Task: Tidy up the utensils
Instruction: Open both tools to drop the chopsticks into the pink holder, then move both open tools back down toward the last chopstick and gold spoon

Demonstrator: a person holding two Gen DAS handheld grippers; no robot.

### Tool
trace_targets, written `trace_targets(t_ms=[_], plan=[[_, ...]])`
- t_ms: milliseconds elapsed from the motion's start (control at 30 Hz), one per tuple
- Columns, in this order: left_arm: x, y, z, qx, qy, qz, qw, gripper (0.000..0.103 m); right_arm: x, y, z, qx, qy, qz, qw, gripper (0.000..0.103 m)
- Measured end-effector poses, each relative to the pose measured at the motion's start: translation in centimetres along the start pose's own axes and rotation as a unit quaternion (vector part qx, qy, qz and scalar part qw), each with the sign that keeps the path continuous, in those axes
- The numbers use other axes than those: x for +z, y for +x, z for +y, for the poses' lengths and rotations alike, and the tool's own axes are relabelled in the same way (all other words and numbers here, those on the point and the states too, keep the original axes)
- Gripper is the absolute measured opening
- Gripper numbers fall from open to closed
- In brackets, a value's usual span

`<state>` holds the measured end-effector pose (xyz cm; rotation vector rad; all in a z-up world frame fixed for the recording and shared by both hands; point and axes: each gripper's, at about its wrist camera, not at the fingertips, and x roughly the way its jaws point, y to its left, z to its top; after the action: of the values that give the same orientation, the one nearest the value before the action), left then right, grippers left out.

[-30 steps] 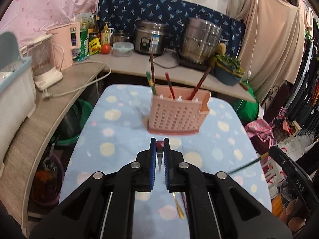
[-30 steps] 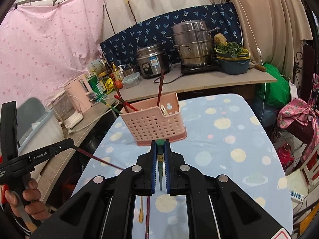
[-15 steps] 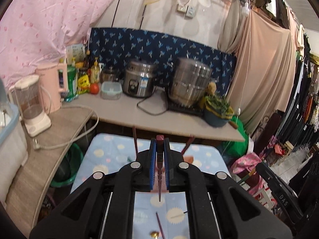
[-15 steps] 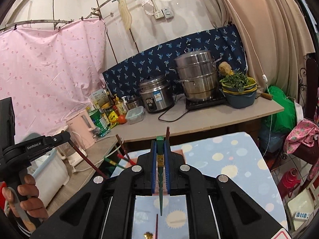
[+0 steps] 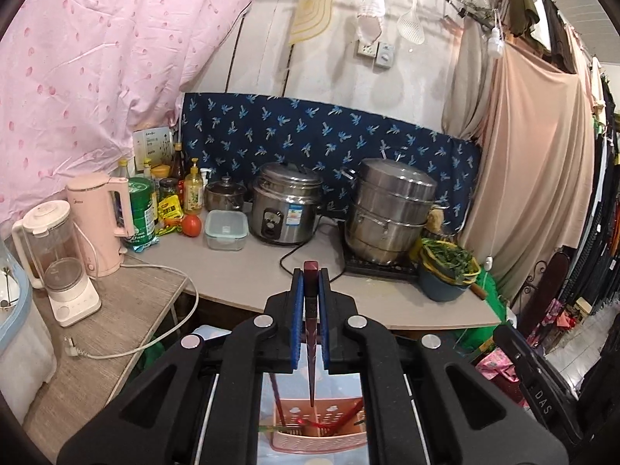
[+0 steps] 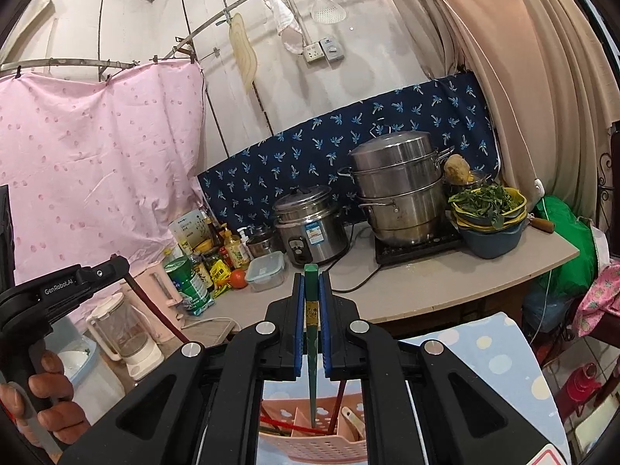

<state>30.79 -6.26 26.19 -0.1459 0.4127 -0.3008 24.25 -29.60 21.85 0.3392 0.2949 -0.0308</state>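
the dark red chopstick (image 5: 310,333) is pinched upright in the left claw (image 5: 310,290), jaws closed tight on it, its tip hanging just above the pink basket (image 5: 317,438) below the claw. the green chopstick (image 6: 311,333) is clamped the same way in the right claw (image 6: 311,294), its tip down over the same basket (image 6: 314,441), which already has red sticks leaning in it. beyond both claws, a counter (image 5: 248,271) carries a rice cooker (image 5: 285,203) and a steel steamer pot (image 5: 391,209).
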Motion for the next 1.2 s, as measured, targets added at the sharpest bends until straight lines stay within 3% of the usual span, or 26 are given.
trace_targets(t_ms=[267, 533, 600, 633, 667, 700, 967, 1200], plan=[[-3.4, 4.6, 1.8, 0.007, -0.012, 0.061, 0.9981, 0.007, -3.9, 4.9, -0.7, -0.014, -0.004, 0.056, 0.998, 0.008], [-5.6, 6.8, 1.6, -0.01, -0.009, 0.094, 0.9955, 0.008, -5.6, 6.3, -0.6, -0.021, -0.016, 0.079, 0.997, 0.011], [-5.8, 6.6, 1.4, -0.008, -0.008, 0.088, 0.9961, 0.02, -5.6, 5.9, -0.6, -0.024, -0.018, 0.075, 0.997, 0.025], [-5.8, 6.4, 1.4, -0.003, -0.006, 0.081, 0.9967, 0.037, -5.5, 5.7, -0.6, -0.024, -0.016, 0.071, 0.997, 0.035], [-5.8, 6.1, 1.5, 0.003, -0.006, 0.073, 0.9973, 0.051, -5.5, 5.5, -0.5, -0.024, -0.015, 0.069, 0.997, 0.038], [-5.8, 5.6, 1.5, 0.008, -0.004, 0.062, 0.998, 0.053, -5.4, 5.1, -0.5, -0.024, -0.015, 0.067, 0.997, 0.038], [-6.0, 3.4, 1.5, 0.014, 0.003, 0.061, 0.998, 0.055, -5.6, 2.3, -0.3, -0.013, -0.012, 0.067, 0.998, 0.038], [-8.2, 0.4, 2.0, 0.019, 0.005, 0.071, 0.9973, 0.055, -8.2, -1.8, -0.1, -0.007, -0.023, 0.087, 0.996, 0.038]])
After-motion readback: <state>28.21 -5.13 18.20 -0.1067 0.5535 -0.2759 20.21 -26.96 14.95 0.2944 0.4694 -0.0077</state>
